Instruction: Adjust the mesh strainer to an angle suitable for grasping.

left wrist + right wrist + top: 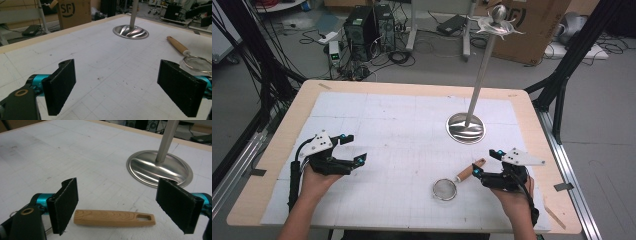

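Strainer (445,189) lies flat on the worktop (402,125) just ahead of your right hand-held gripper (117,207), jaws wide open and empty: light, stiff wooden handle (113,218), fragile mesh, so clamp mid-handle; left hand-held gripper (117,87) also open.

The strainer (445,189) has a pale wooden handle (113,218) with visible grain and a silvery mesh bowl. The stand (466,128) is shiny steel — base and pole alike. The mat (402,145) is white with a faint grid; the table (277,145) edge around it is light wood. Both grippers (354,149) (486,165) are black with teal accents — their top plates light grey.
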Tool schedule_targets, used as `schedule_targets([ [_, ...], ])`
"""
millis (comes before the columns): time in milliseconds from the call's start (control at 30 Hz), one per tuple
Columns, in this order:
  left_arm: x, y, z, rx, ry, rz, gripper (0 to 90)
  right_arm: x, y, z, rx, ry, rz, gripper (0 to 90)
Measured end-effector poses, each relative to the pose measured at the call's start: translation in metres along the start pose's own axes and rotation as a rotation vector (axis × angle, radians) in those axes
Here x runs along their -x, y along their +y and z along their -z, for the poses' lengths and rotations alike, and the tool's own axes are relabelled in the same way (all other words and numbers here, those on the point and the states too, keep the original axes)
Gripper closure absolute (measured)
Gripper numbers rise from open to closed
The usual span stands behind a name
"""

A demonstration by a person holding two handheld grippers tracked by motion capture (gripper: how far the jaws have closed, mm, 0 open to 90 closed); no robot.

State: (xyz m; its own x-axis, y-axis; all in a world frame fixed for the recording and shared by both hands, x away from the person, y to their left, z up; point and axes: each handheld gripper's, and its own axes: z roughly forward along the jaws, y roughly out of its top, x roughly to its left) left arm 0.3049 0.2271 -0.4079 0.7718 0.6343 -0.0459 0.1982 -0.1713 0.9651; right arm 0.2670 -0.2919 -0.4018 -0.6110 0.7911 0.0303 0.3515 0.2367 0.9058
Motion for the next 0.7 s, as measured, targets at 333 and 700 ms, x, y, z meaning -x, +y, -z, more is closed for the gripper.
schedule_targets([
  [333, 0.0003, -0.0011, -0.0023, -0.01, -0.005, 0.0, 15.9, 0.005, -0.004, -0.0004, -0.015, -0.017, -0.023, 19.7],
  [700, 0.0008, -0.0012, -0.0026, -0.013, -0.006, 0.009, 16.0, 0.0043, -0.0065, -0.0006, -0.056, 0.018, -0.032, 46.9],
])
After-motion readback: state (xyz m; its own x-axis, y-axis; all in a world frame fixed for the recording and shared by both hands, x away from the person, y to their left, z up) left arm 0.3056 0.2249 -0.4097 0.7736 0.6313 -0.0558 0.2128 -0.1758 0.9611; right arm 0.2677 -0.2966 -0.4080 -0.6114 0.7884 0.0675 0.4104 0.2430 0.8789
